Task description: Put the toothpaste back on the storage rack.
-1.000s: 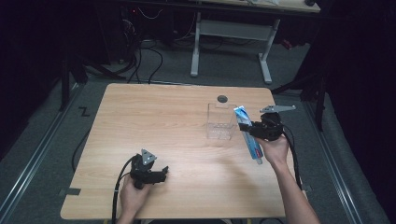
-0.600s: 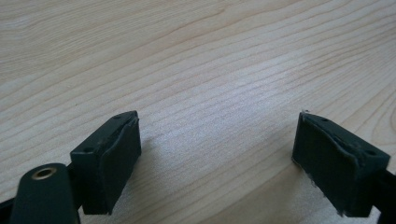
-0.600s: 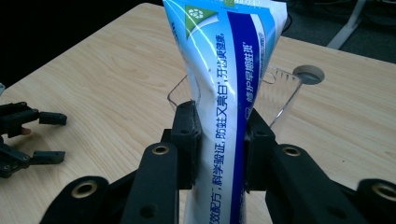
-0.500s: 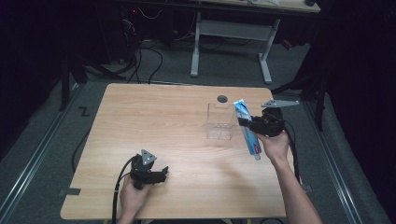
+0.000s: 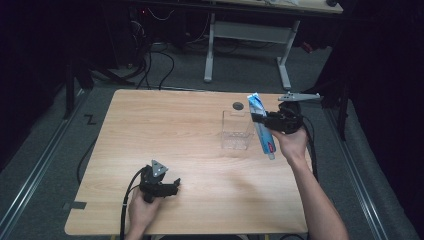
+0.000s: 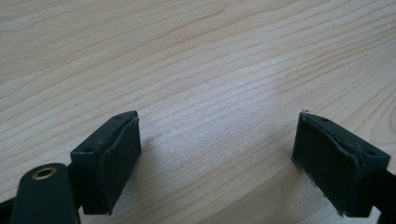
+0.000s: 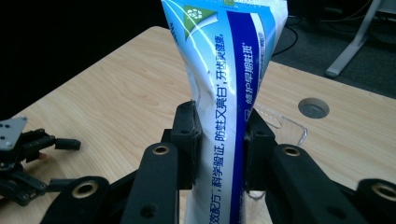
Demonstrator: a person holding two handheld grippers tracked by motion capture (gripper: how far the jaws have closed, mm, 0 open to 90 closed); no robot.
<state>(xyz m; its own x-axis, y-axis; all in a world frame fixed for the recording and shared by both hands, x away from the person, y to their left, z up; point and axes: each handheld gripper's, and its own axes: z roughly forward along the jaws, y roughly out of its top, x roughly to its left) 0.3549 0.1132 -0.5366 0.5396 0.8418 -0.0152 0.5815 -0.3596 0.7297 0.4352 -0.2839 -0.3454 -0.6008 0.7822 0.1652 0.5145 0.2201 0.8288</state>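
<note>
One toothpaste tube [image 5: 262, 127] is clamped in the right gripper [image 5: 265, 120]; it should be lowered upright into the clear box [image 5: 236, 131], while the left gripper [image 5: 172, 187] rests open.

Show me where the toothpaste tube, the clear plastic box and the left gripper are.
toothpaste tube [image 7: 233, 84]: right gripper view, its printed blue and white body.
clear plastic box [image 5: 236, 141]: high view, its front wall.
left gripper [image 6: 217, 163]: left gripper view, gap between its open jaws.

- toothpaste tube [image 7: 229, 88] clamped in the right hand-held gripper [image 7: 219, 140]: Chinese print, readable bits "防蛀又亮白" and "科学配方"
- green-and-white logo near its top, too small to read
</note>
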